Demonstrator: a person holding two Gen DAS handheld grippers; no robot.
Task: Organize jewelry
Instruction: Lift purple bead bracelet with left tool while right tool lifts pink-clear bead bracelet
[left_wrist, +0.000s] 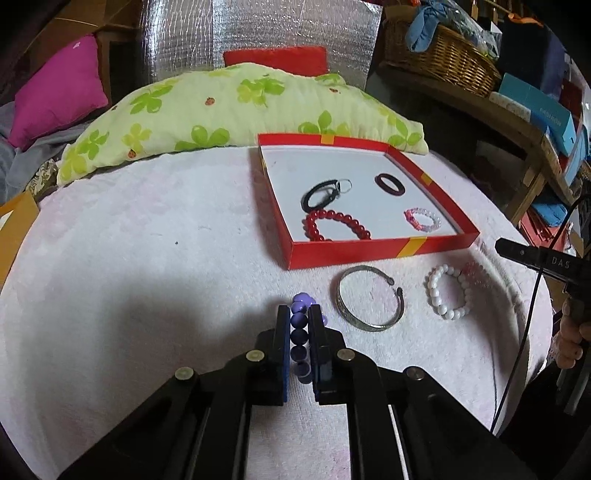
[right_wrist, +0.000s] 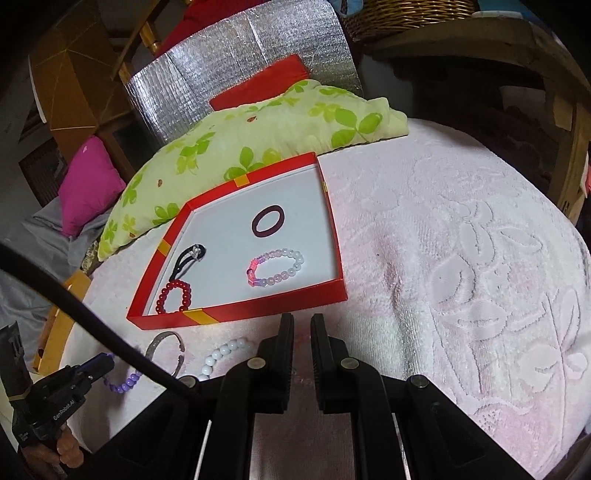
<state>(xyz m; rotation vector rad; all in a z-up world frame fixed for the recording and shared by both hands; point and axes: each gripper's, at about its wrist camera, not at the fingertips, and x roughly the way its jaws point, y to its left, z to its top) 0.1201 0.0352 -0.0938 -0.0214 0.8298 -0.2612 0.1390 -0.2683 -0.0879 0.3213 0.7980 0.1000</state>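
Left gripper (left_wrist: 300, 314) pinched purple bead bracelet (left_wrist: 299, 334), strand lengthwise between jaws; red box (left_wrist: 369, 251) ahead, slightly right. Right gripper (right_wrist: 302, 325) pressed together, empty, nearer box.

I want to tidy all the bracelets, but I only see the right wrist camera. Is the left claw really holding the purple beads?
Observer: Yes. The left claw is shut on the purple bracelet, with beads lined up between its fingers.
Child: Is the white bracelet whole? I only see part of it.
Observer: Yes, the white bracelet is a full loop lying flat on the towel.
Child: And the silver one?
Observer: The silver bangle lies between the two bracelets, touching neither.
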